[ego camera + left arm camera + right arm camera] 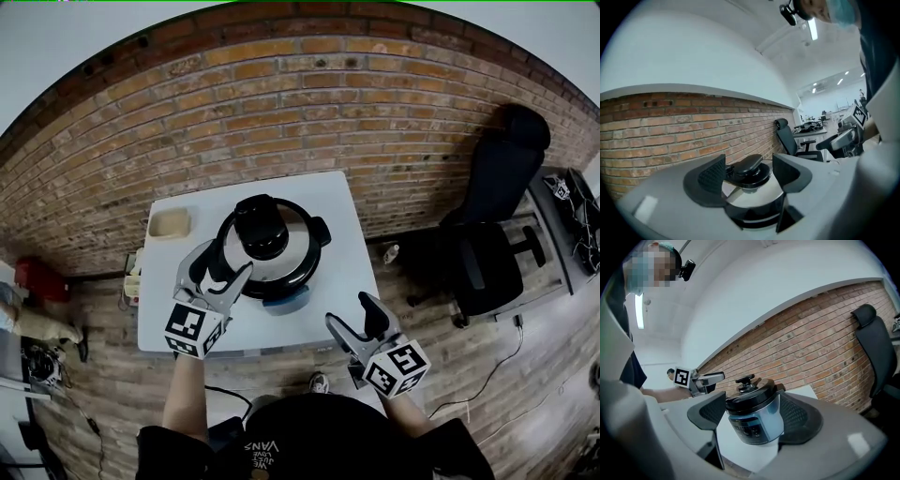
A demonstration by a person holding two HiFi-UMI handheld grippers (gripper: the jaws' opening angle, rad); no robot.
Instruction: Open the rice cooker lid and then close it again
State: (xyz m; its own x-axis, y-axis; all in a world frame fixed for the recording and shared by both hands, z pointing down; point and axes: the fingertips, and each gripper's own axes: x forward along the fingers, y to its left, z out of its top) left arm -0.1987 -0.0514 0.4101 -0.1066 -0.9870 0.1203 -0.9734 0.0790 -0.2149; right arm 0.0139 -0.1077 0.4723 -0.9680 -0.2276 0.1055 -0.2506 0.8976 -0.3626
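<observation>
Head view showed a beige tray [171, 223] at the tabletop's [337, 211] far left corner. Next came the left tool [225, 267], jaws spread and empty, over the left rim of the rice cooker [286, 302], whose lid [292, 258] sat closed mid-tabletop. The right tool [352, 314] hung past the front edge, jaws likewise apart with nothing between them, well apart from the cooker. An office chair [487, 234] stood farther right. With the body unbraced, a one-sided lift could likely tip or drag the cooker, or the jaws could slip off the smooth knob [261, 225]. No release latch could be made out, nor whether the left tool touched the lid.
</observation>
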